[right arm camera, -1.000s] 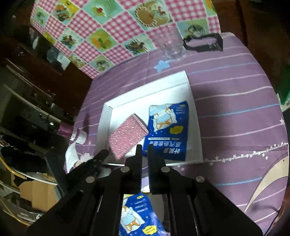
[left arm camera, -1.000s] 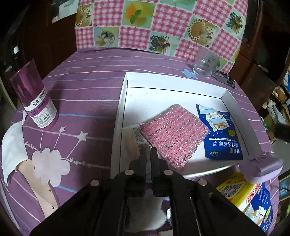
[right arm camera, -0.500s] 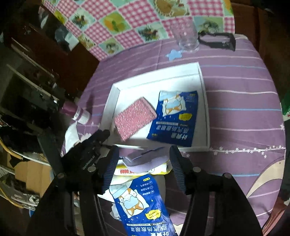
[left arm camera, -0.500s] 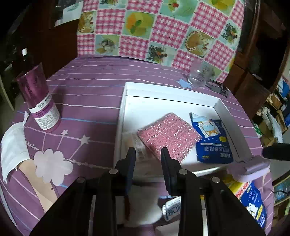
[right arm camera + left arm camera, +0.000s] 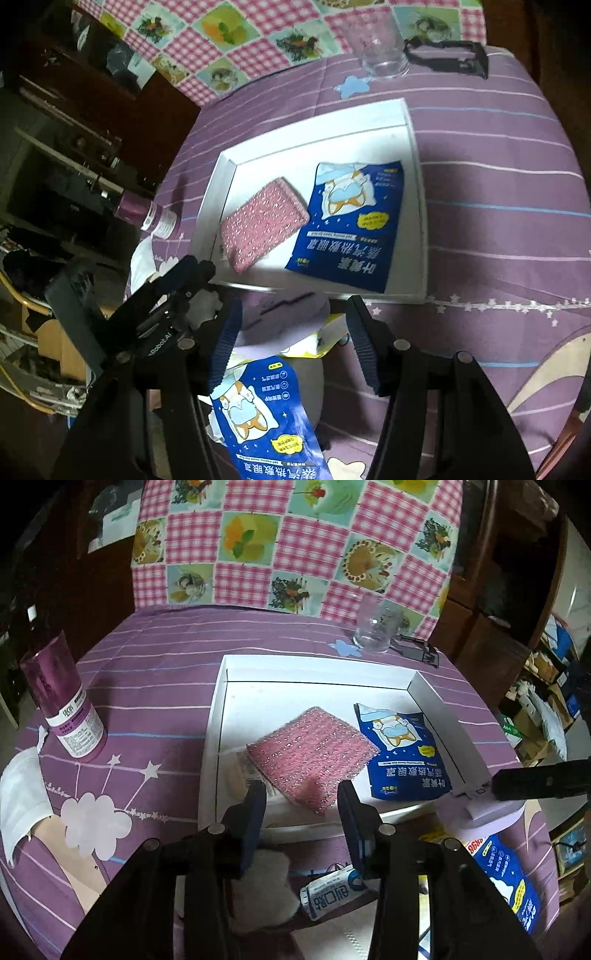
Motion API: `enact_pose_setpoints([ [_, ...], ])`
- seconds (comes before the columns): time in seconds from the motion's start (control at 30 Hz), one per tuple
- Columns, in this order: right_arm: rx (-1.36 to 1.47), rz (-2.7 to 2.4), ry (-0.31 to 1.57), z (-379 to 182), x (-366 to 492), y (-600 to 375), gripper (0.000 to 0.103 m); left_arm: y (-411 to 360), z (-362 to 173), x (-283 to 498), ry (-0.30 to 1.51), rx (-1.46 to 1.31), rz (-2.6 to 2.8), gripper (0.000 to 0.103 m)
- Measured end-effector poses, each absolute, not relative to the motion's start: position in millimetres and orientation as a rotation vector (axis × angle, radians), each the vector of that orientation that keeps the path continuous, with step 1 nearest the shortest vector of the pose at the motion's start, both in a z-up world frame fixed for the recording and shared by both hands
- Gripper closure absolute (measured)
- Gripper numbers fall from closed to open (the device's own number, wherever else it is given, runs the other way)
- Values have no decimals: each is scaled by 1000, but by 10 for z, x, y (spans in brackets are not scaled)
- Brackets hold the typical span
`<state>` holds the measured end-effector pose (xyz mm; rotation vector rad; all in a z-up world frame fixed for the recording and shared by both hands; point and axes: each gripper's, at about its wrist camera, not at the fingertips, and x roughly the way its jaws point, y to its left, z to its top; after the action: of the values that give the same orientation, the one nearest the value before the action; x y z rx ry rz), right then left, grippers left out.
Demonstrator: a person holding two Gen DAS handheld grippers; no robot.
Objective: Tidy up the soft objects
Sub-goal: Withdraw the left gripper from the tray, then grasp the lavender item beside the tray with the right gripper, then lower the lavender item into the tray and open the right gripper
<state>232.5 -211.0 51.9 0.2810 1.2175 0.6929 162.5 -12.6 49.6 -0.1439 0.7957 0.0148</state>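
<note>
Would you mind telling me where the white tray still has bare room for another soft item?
The white tray is bare along its far strip, beyond the pink scrubbing pad and the blue eye-mask packet. Its near half is crowded: pad, packet, and a pale wrapper tucked under the pad's left edge.

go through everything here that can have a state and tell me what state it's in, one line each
left gripper: open, jaws just widened, nothing between them
right gripper: open, over the loose packets
white tray: partly filled
pink scrub pad: flat in tray
blue packet: flat in tray, sealed
glass: upright, empty
purple canister: upright
</note>
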Motion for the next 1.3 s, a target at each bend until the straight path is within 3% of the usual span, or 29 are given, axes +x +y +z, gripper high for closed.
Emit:
enact_pose_setpoints([
  [0.1, 249, 727, 1227, 488, 2310, -2027, 44, -173, 499, 1619, 789, -116, 11, 63],
  [0.23, 248, 724, 1216, 491, 2307, -2014, 67, -191, 502, 1615, 789, -113, -6, 63],
  [0.4, 340, 724, 1170, 541, 2351, -2123, 79, -189, 513, 1602, 778, -108, -3, 62],
  [0.43, 349, 719, 1161, 555, 2356, -2140, 81, -191, 514, 1600, 775, -107, -1, 58],
  [0.53, 384, 687, 1136, 578, 2379, -2196, 83, -209, 530, 1582, 752, -92, 7, 45],
  [0.77, 524, 524, 983, 659, 2430, -2432, 83, -282, 576, 1533, 711, -48, -6, 32],
  [0.97, 489, 483, 880, 654, 2438, -2390, 83, -331, 566, 1536, 710, -39, -27, 29],
  [1.3, 255, 360, 978, 459, 2510, -2201, 79, -324, 551, 1539, 727, -59, -35, 28],
])
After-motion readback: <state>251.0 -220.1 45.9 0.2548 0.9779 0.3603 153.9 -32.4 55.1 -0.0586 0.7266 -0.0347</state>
